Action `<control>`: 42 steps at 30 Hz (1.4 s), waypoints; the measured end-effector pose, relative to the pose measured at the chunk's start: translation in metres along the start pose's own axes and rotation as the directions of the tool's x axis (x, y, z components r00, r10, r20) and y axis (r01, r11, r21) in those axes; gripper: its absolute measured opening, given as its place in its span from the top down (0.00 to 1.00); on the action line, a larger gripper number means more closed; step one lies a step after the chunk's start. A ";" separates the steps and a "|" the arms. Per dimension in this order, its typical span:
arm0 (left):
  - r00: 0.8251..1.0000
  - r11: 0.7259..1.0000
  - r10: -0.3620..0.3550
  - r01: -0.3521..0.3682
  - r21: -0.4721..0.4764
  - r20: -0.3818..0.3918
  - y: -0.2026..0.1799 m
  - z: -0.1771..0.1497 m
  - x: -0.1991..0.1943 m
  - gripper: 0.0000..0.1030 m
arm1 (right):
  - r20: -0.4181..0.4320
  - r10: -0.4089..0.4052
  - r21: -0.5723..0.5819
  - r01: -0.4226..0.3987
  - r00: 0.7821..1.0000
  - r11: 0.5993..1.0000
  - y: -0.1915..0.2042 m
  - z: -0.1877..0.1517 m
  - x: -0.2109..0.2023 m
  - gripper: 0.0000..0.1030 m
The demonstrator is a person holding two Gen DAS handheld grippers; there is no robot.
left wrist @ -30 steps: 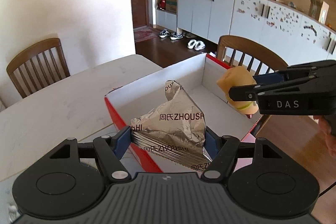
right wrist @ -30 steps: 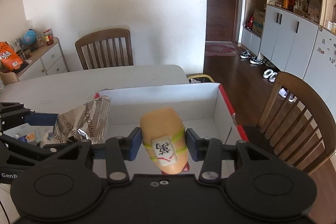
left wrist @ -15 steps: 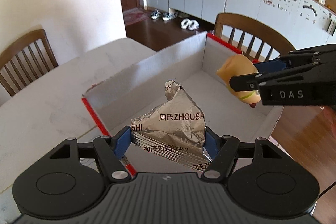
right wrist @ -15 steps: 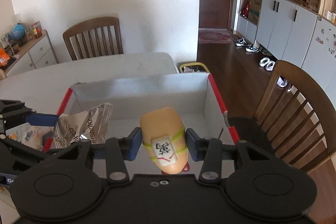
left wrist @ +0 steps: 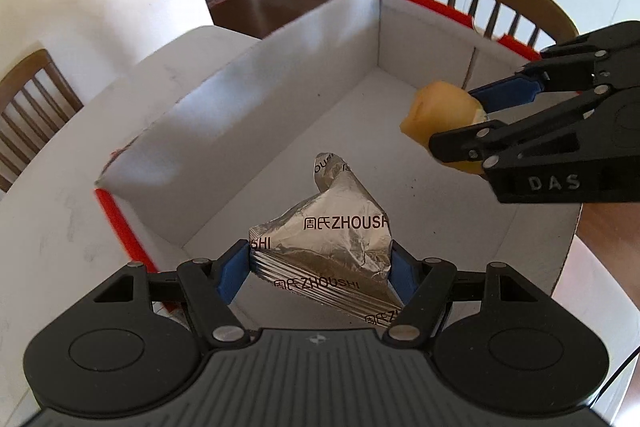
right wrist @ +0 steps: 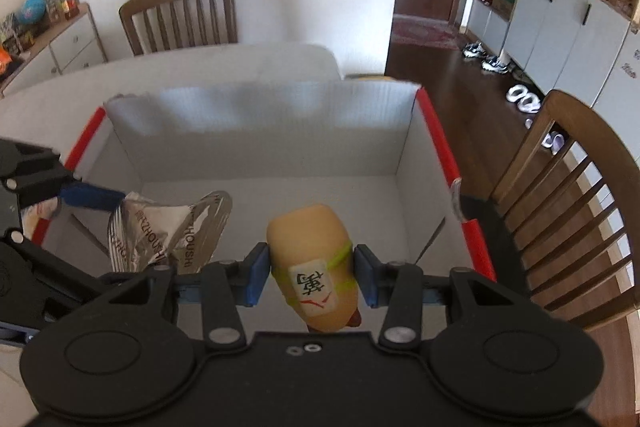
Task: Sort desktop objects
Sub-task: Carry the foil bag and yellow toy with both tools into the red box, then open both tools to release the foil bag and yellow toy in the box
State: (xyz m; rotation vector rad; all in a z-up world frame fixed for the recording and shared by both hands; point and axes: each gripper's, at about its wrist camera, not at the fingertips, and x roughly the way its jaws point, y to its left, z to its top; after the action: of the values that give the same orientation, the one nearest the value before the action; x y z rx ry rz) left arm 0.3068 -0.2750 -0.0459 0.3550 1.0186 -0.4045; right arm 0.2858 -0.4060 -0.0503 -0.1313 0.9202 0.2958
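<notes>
**Box still empty, both items held above it**

Box [left wrist: 304,99] on the worktop [left wrist: 60,239] holds nothing yet. Left tool [left wrist: 320,267] pinches a foil packet [left wrist: 332,239] over its near-left side; right tool [right wrist: 310,277] pinches a yellow toy [right wrist: 312,259] over the right. Releasing both remains.

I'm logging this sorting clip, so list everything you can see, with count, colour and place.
Foil packet: one, silver with dark lettering, held above the box floor.
Toy: one, yellow-tan with a white tile label, held over the box.
Box: one, white inside with red edges, open on the table.
Table: one, white, under the box.
Chairs: at least two, brown wood, around the table.
Cabinets: white, along the far wall.
Shoes: several, on the dark floor.
Left gripper: black with blue pads, shut on the foil packet.
Right gripper: black with blue pads, shut on the toy.
</notes>
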 end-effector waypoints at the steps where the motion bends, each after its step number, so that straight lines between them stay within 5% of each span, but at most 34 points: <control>1: 1.000 1.000 0.003 -0.003 0.011 -0.006 -0.001 0.000 0.001 0.31 | -0.009 -0.005 -0.012 0.004 1.000 1.000 0.000 0.000 0.003 0.57; 13: 0.995 0.993 0.003 0.008 0.114 -0.097 -0.015 0.012 0.017 0.31 | -0.082 -0.006 -0.088 -0.002 0.997 0.996 0.006 -0.003 0.026 0.57; 24: 0.989 0.995 -0.012 0.026 0.091 -0.148 -0.009 0.020 0.029 0.30 | -0.120 -0.020 -0.121 0.005 0.993 0.993 0.012 -0.010 0.037 0.56; 30: 0.989 0.997 -0.024 0.034 0.069 -0.147 -0.008 0.019 0.035 0.23 | -0.126 -0.021 -0.131 0.004 0.992 0.991 0.013 -0.012 0.040 0.53; 34: 0.991 0.998 -0.029 0.036 0.048 -0.128 -0.003 0.018 0.029 0.20 | -0.103 -0.018 -0.121 0.005 0.994 0.993 0.010 -0.011 0.037 0.38; 42: 0.995 0.998 -0.051 0.053 0.025 -0.086 0.000 0.014 0.002 0.20 | -0.077 0.002 -0.095 -0.010 0.997 0.995 0.001 -0.012 0.017 0.38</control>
State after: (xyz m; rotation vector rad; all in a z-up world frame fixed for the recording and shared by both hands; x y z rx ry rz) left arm 0.3182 -0.2823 -0.0413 0.3737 1.1078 -0.4535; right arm 0.2863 -0.4042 -0.0709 -0.2292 0.9827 0.3423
